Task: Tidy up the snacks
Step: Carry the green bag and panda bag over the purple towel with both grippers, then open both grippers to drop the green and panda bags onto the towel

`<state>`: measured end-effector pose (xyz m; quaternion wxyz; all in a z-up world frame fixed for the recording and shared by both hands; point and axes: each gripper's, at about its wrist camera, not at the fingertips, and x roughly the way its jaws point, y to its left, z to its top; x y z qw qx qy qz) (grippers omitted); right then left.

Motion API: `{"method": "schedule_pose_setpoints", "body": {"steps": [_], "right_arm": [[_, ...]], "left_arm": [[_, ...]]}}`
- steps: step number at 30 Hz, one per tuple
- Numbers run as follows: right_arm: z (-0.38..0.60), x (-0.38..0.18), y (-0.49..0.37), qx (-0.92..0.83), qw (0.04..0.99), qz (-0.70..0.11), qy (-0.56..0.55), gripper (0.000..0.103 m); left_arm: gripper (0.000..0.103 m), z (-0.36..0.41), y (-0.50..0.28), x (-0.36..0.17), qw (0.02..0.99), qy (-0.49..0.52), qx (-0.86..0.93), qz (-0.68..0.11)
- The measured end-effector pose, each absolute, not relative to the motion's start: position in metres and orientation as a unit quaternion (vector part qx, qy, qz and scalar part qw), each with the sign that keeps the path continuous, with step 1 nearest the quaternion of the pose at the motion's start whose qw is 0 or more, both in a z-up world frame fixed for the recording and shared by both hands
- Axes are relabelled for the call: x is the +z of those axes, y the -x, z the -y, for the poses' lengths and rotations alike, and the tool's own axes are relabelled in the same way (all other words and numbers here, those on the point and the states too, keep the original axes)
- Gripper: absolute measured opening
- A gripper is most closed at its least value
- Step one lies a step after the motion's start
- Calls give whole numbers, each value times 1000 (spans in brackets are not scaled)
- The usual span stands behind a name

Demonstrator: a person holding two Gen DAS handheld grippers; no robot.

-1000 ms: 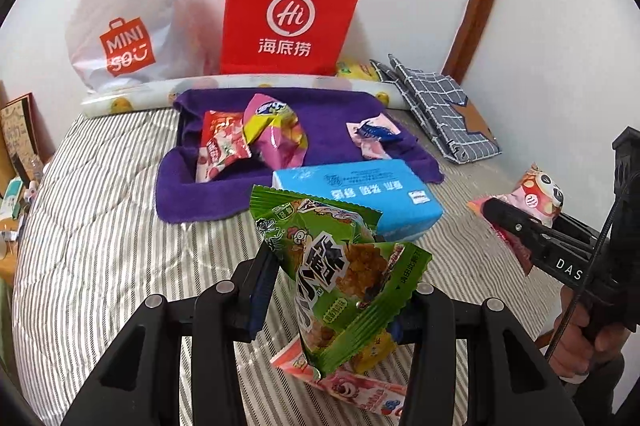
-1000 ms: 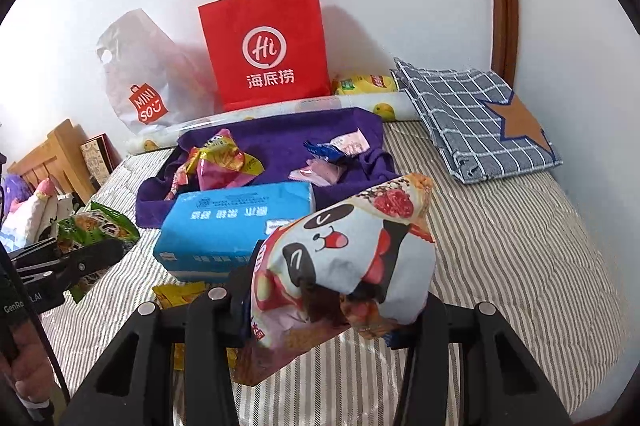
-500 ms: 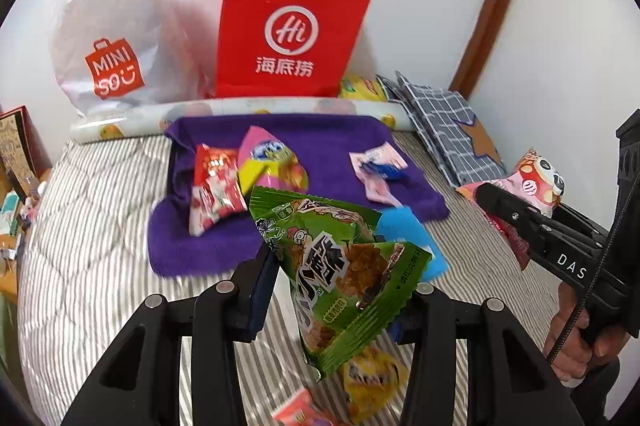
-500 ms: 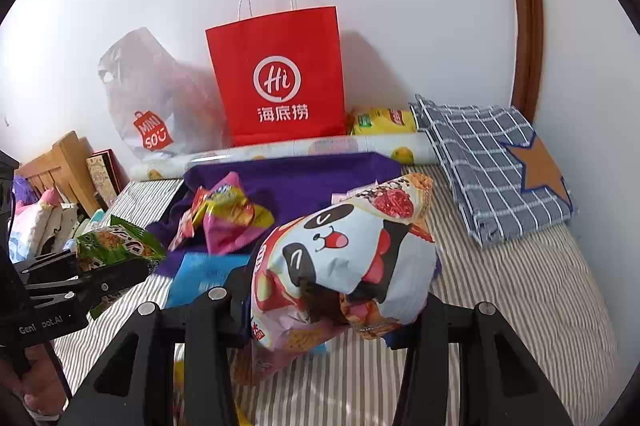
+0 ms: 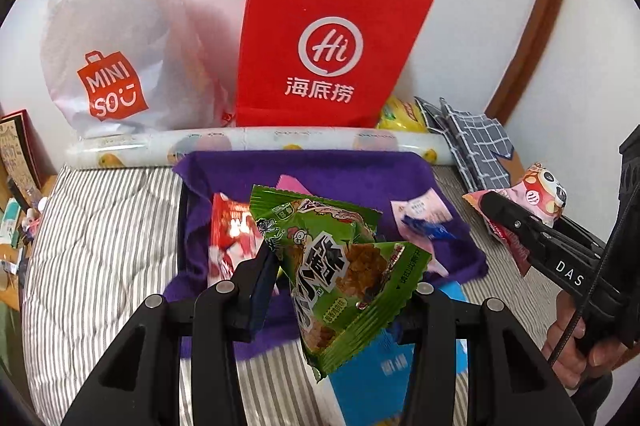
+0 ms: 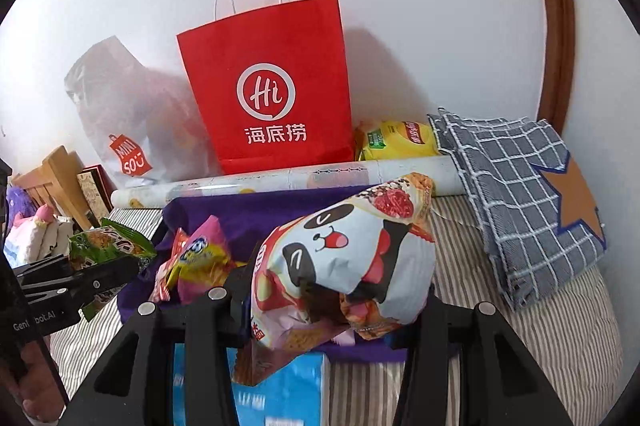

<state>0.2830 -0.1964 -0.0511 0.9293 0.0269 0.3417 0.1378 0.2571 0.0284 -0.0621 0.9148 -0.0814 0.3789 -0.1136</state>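
Left hand-held gripper (image 5: 340,290) clamped on green crinkly snack packet (image 5: 344,278), right hand-held gripper (image 6: 336,298) clamped on panda-print snack bag (image 6: 352,258), both before red paper bag (image 6: 272,93).

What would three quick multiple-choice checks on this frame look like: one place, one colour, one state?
1. Where does the red paper bag with the white Hi logo stand?
A. Flat on the purple towel
B. Upright against the white wall
C. In the left gripper

2. What colour is the snack packet held by the left gripper?
A. Green
B. Yellow
C. Blue

3. What state is the right gripper in?
A. Open and empty
B. Shut on the white panda-face snack bag
C. Out of view

Answers: 1 B, it stands upright at the wall behind the bed. 2 A, the green crinkled snack packet sits between its jaws. 3 B, the jaws clamp the bag's lower part.
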Motion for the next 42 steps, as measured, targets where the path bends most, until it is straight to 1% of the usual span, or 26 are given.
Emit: {"method": "schedule_pose_setpoints", "body": {"steps": [8,12,17,21,24,34,39,41,42], "right_arm": [[193,-61,-319,135,929,-344,-19,43],[198,-82,-331,136,924,-355,-36,43],[202,-102,-340,133,918,-371,-45,43],[203,-114,-343,131,914,-382,-32,43],[203,-118,-345,132,910,-392,-35,44],[201,-120,-340,131,913,-386,-27,46],[196,-117,-332,150,914,-376,-20,51],[194,-115,-328,152,916,-370,-12,58],[193,-114,-327,151,918,-365,-7,59]], "left_arm": [[45,-25,-293,-69,911,85,-117,-387],[45,-21,-303,-73,911,87,-124,-385],[45,-11,-314,-90,909,66,-115,-396],[46,-6,-317,-107,904,63,-116,-407],[46,-6,-314,-105,906,55,-116,-402],[46,-7,-311,-108,904,64,-115,-407],[46,-6,-310,-108,904,64,-115,-406],[46,-6,-310,-108,904,68,-115,-406],[46,-7,-309,-108,904,70,-116,-406]]}}
